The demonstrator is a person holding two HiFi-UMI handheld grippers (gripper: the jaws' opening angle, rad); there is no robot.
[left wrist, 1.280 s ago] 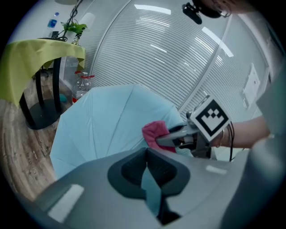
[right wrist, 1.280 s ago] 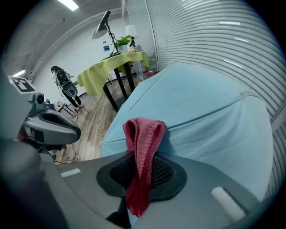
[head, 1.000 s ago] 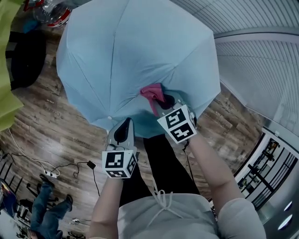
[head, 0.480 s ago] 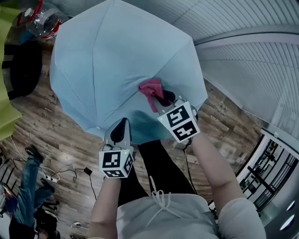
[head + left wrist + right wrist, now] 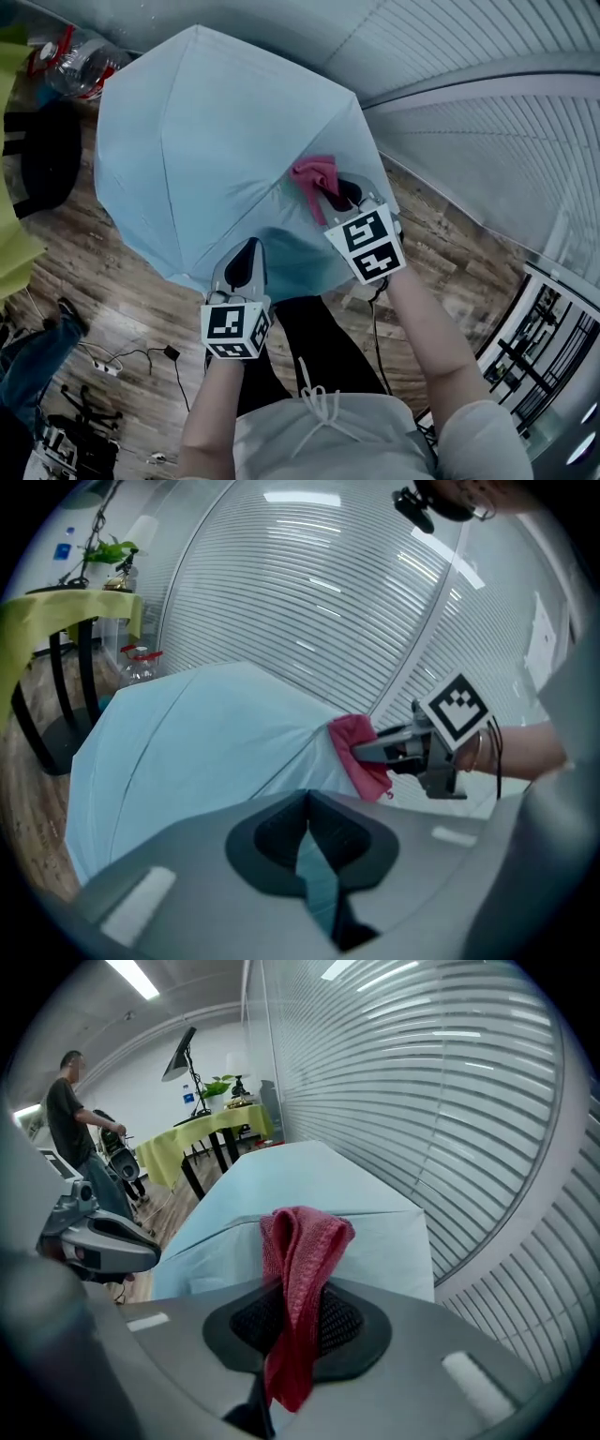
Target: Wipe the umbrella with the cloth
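Pink cloth (image 5: pixel 314 176) on the open blue umbrella (image 5: pixel 216 159) — both grippers gripping.
My right gripper (image 5: pixel 333 195) has its jaws pinched on the cloth, pressed to the canopy's near panel. My left gripper (image 5: pixel 246 261) has its jaws closed on the canopy's edge fabric — wooden floor (image 5: pixel 112 272) below.

The light-blue umbrella (image 5: pixel 206 141) is opened out, its ribbed canopy seen from above. The pink cloth (image 5: pixel 312 175) is bunched and pressed against the canopy near its right edge.
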